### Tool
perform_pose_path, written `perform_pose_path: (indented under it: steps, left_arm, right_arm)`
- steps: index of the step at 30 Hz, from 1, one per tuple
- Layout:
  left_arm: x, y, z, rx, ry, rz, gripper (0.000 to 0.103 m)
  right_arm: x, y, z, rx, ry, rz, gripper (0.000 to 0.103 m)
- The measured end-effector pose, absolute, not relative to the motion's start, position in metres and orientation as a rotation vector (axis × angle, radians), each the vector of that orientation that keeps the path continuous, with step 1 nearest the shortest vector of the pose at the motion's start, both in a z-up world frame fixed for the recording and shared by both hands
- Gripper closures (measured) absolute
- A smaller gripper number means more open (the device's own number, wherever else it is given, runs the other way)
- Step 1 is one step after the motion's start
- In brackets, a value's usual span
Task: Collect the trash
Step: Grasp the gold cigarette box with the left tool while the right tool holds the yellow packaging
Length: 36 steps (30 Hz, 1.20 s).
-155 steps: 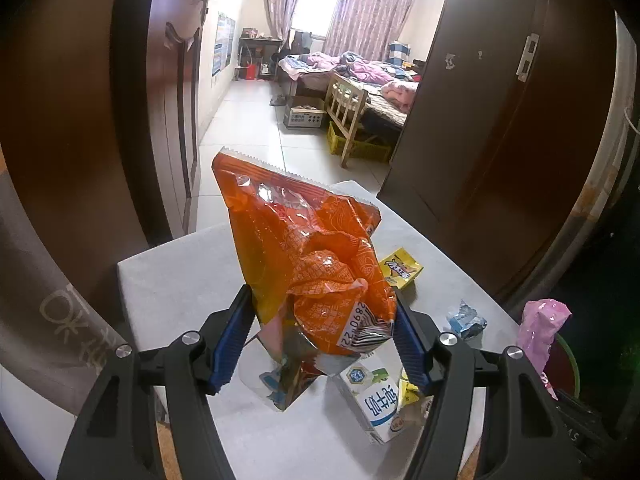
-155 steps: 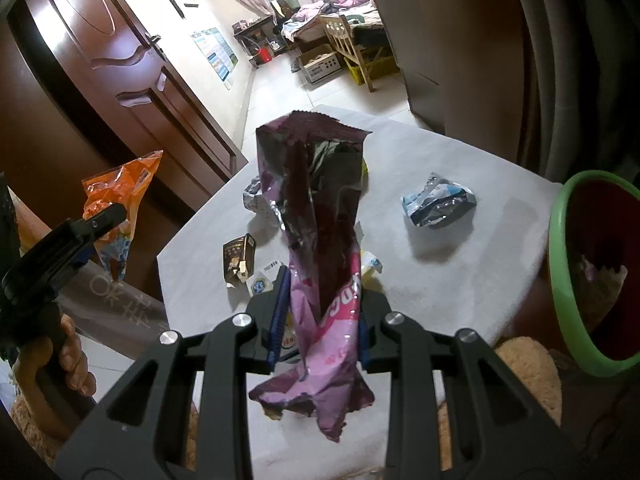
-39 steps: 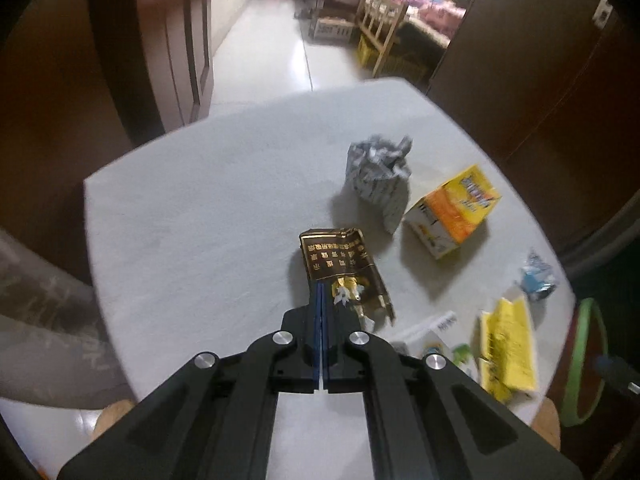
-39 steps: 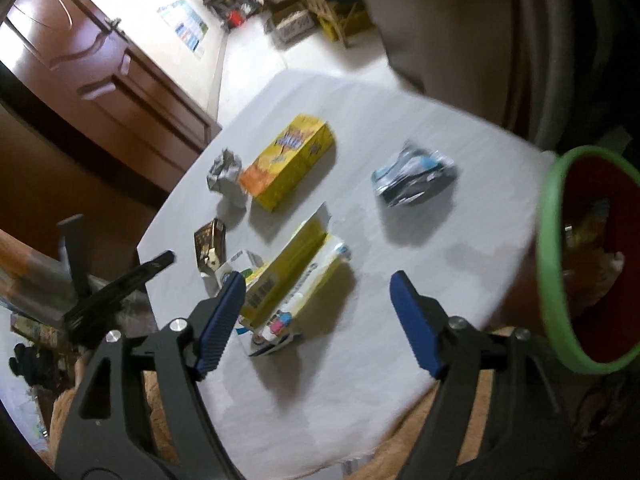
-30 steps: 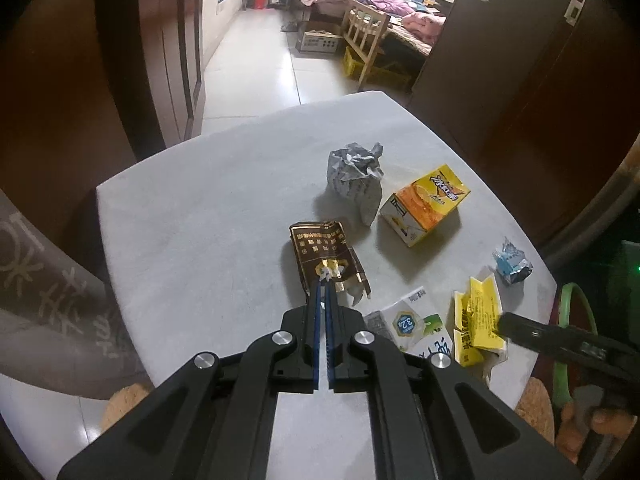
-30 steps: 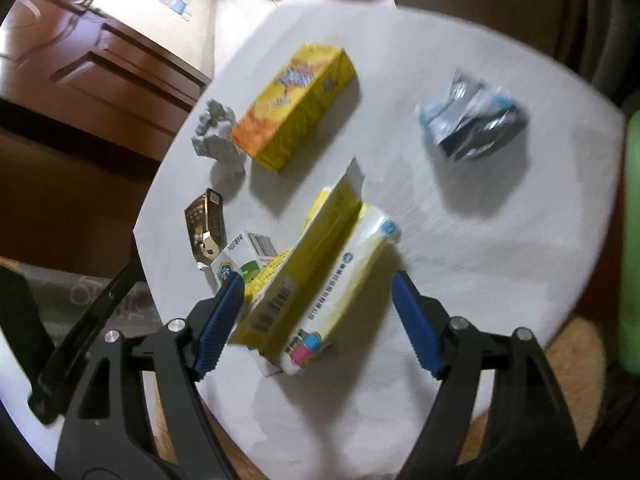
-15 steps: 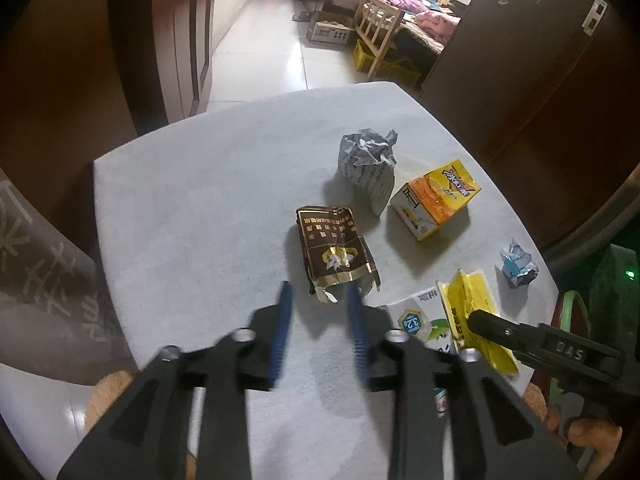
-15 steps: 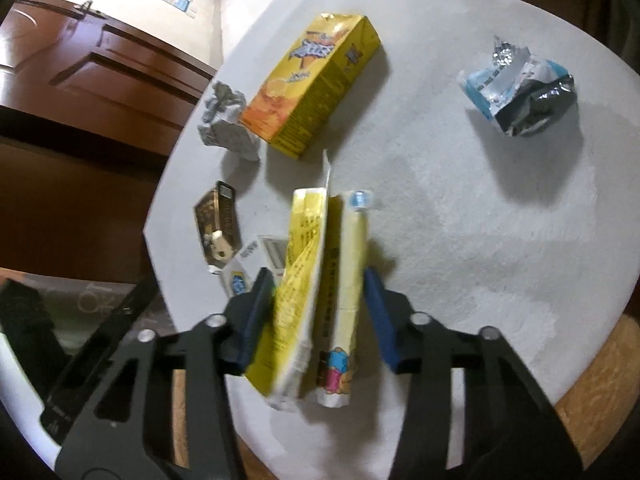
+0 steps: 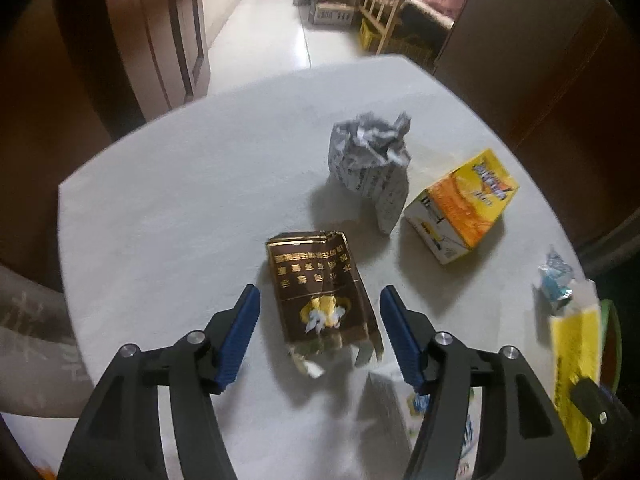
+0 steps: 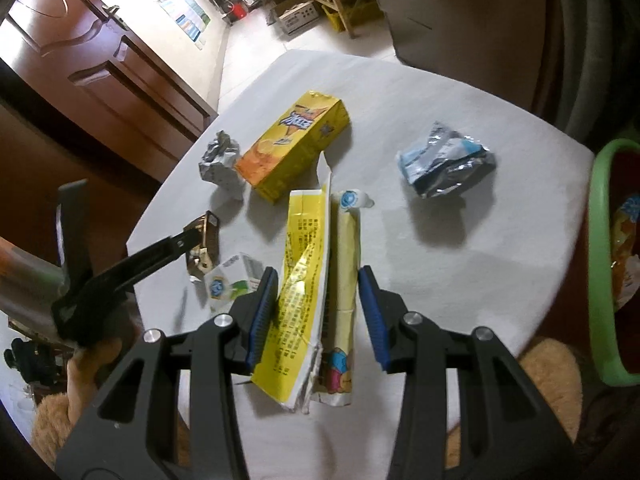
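Note:
A crushed brown cigarette pack (image 9: 320, 288) lies on the white table (image 9: 160, 220). My left gripper (image 9: 320, 336) hangs just over it, jaws opening, with the pack between the blue pads and untouched. The left gripper also shows in the right wrist view as a black arm (image 10: 140, 264). My right gripper (image 10: 316, 316) is shut on a flattened yellow package (image 10: 308, 280) and a pale tube beside it, lifted a little off the table. The same yellow package (image 9: 572, 360) shows at the right edge of the left wrist view.
On the table lie a crumpled grey paper (image 9: 368, 160), a yellow-orange box (image 10: 296, 144), a blue-silver wrapper (image 10: 444, 164) and a small white carton (image 10: 228, 284). A green-rimmed bin (image 10: 600, 280) with trash in it stands at the table's right. Dark doors surround the table.
My left jaws went from shut to wide apart and dropped closer to the brown pack. My right jaws closed on the yellow package and raised it.

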<state>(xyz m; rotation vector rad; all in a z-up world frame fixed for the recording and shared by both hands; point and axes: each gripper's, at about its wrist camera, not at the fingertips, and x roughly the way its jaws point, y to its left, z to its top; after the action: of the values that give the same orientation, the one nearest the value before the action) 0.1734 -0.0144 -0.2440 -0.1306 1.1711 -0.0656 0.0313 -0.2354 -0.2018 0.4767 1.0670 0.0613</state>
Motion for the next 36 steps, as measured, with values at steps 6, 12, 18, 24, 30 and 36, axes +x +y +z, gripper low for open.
perform_pose_path:
  steps: [6, 12, 18, 24, 30, 36]
  left_arm:
    - [0.181, -0.013, -0.263, -0.161, 1.225, -0.062, 0.054]
    - [0.151, 0.002, -0.239, -0.206, 1.151, -0.069, 0.057]
    - [0.117, 0.010, -0.198, -0.207, 1.048, -0.098, 0.056]
    - [0.103, 0.001, -0.158, -0.164, 0.950, -0.115, 0.055]
    - [0.089, -0.004, -0.117, -0.137, 0.849, -0.141, 0.055]
    - [0.075, -0.012, -0.084, -0.118, 0.765, -0.166, 0.055]
  right_arm:
    - [0.030, -0.239, -0.210, 0.480, 1.092, 0.062, 0.057]
    - [0.032, -0.235, -0.220, 0.484, 1.124, 0.061, 0.051]
    - [0.034, -0.228, -0.244, 0.475, 1.198, 0.040, 0.042]
    - [0.032, -0.223, -0.258, 0.480, 1.243, 0.058, 0.057]
    - [0.020, -0.236, -0.217, 0.572, 1.102, 0.105, 0.063]
    - [0.010, -0.254, -0.158, 0.631, 0.941, 0.148, 0.063]
